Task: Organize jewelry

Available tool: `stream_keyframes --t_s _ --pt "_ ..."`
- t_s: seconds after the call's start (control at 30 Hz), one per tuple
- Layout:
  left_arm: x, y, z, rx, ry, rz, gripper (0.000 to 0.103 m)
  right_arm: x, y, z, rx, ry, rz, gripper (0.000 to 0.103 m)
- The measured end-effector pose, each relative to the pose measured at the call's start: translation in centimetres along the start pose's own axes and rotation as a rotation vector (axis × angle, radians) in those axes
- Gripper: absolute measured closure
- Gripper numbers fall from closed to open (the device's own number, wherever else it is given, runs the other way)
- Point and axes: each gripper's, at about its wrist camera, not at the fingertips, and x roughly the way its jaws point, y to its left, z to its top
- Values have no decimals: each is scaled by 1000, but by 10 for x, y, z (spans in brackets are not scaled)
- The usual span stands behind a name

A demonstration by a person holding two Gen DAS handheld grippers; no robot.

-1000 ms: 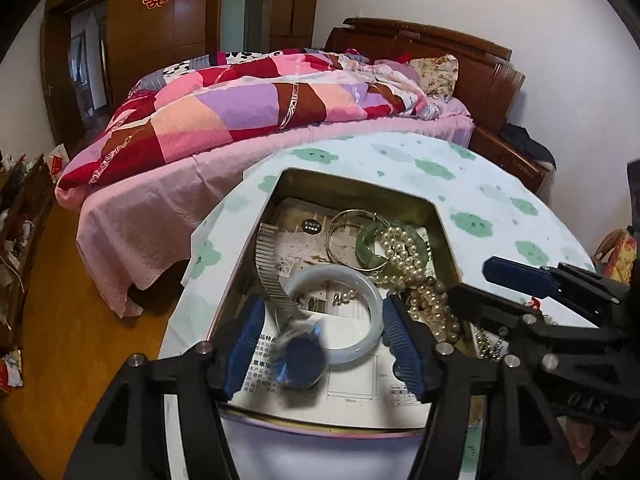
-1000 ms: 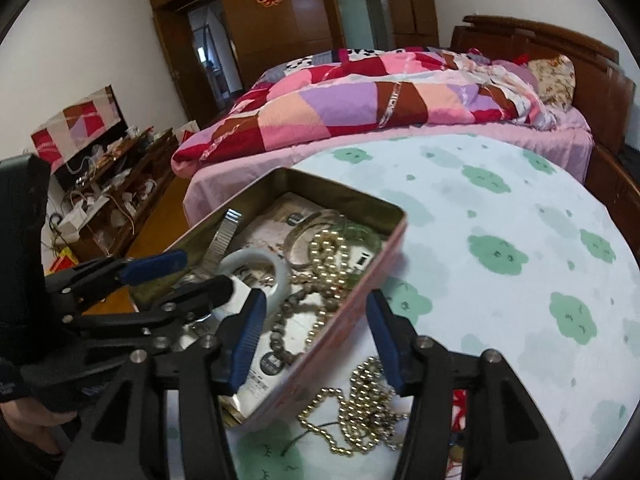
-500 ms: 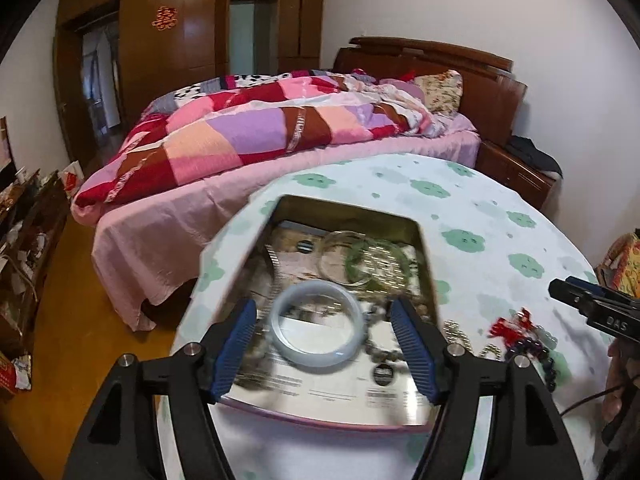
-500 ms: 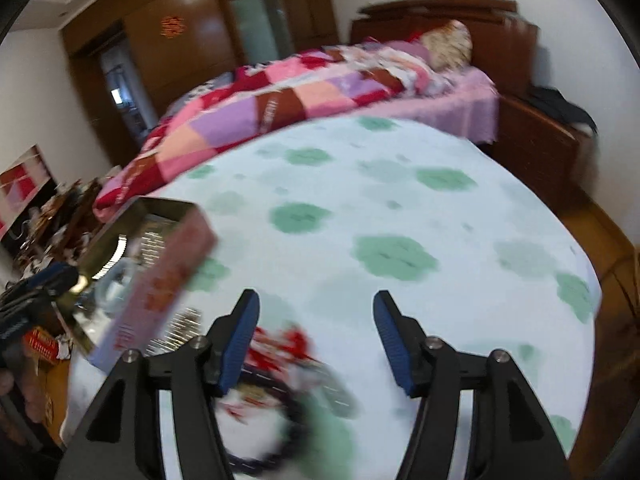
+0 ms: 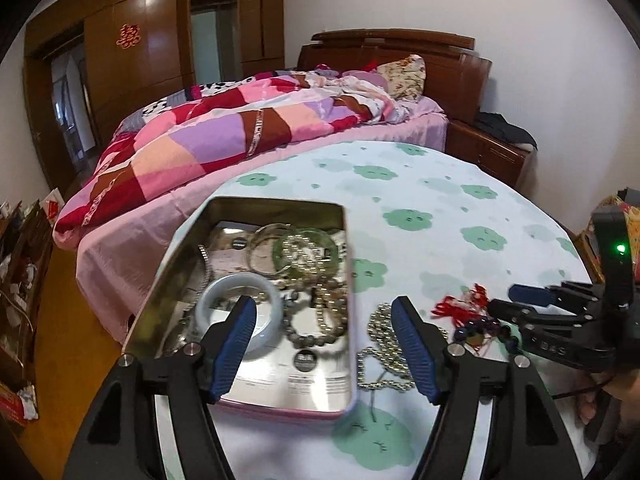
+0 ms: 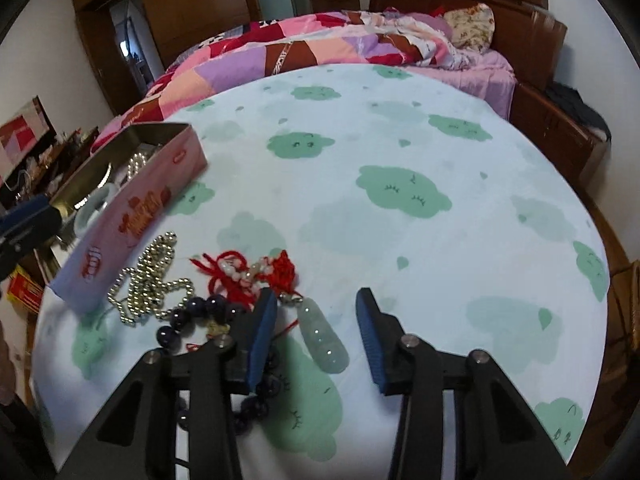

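Both grippers, left (image 5: 322, 342) and right (image 6: 316, 336), have withdrawn, wide and empty; tin (image 5: 348, 320) part-filled, beads (image 6: 150, 284), pendant (image 6: 324, 338) remain out.

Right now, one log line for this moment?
left gripper: open, over tin | right gripper: open, around jade pendant | pendant on table, ungrasped

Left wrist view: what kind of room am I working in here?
Almost certainly a home bedroom: a bed with a patchwork quilt and wooden headboard, and a wooden wardrobe behind the cloth-covered table.
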Motion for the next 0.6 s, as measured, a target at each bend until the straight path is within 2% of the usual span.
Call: stream_keyframes --t_s 0.03,0.1,0.13,0.2,0.33,0.43,0.53,0.6 --pt "0 -4 0 11 0 -3 33 0 -2 -1 -1 2 -14 70" --pt "0 -11 1 34 1 -7 33 -1 -8 -1 9 -3 -24 87" --pt "0 -14 1 42 1 -9 33 -2 -14 0 30 -3 -31 88" --pt "0 -21 2 61 2 -11 33 -4 -21 -1 59 -9 -69 88" --pt "2 -34 5 100 -1 -20 33 -8 -28 -4 91 -23 -54 88" --pt "9 -49 9 139 7 -41 33 -12 -30 -7 110 -40 -74 91" --pt "20 -64 12 169 33 -56 33 -14 -43 -9 170 -52 -76 91" --pt "32 -72 15 167 64 -95 33 -14 -48 -9 191 -56 -57 91"
